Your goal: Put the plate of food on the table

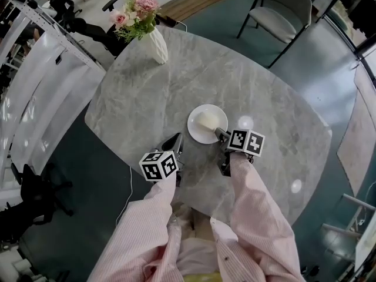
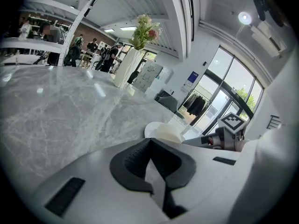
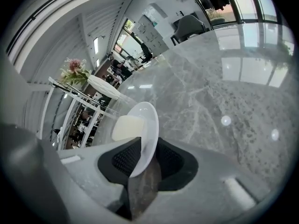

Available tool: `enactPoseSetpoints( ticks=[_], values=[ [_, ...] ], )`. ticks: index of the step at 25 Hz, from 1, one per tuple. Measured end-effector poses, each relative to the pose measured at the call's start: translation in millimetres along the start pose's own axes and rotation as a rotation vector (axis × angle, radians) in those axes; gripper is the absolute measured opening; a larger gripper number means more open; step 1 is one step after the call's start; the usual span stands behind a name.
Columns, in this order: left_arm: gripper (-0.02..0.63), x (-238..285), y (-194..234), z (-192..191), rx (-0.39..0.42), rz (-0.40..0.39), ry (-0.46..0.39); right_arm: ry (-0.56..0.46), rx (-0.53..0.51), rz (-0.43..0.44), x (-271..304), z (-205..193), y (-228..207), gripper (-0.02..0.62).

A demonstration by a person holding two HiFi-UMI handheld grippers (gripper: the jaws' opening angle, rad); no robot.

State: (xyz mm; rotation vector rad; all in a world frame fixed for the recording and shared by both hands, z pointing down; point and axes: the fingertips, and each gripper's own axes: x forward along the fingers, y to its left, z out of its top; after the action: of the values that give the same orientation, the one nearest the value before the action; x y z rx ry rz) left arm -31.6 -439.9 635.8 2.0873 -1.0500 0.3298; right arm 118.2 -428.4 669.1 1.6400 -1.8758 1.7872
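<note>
A small white plate (image 1: 207, 124) with a pale block of food (image 1: 205, 120) rests on the grey marble table (image 1: 147, 93), near its middle. My right gripper (image 1: 221, 135) is at the plate's near right rim. In the right gripper view the plate (image 3: 148, 125) stands edge-on between the dark pads (image 3: 122, 158), with a narrow gap on each side, and the food (image 3: 127, 127) lies on its left face; that gripper (image 3: 142, 160) is open. My left gripper (image 1: 176, 141) sits to the plate's left, apart from it, fingertips together and empty (image 2: 149, 141). From there the plate (image 2: 161, 129) shows just ahead.
A white vase of pink flowers (image 1: 155, 46) stands at the table's far left. A grey chair (image 1: 282, 10) is beyond the far right edge. White railings (image 1: 53, 57) run along the left. Bare marble lies around the plate on all sides.
</note>
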Motion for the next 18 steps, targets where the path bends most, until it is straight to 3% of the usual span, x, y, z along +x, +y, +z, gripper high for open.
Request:
enactPoseSetpoints(
  ticks=[13,18],
  values=[
    [-0.003,-7.6,-6.8,7.0,0.016,-0.006,-0.015,-0.019,-0.063,-0.094,-16.4,1.7,-11.9,0.121],
    [-0.003,-14.9,-13.0,10.8,0.040,-0.016,-0.027,-0.037,-0.076,-0.081,-28.2,2.2,-9.3,0.120]
  ],
)
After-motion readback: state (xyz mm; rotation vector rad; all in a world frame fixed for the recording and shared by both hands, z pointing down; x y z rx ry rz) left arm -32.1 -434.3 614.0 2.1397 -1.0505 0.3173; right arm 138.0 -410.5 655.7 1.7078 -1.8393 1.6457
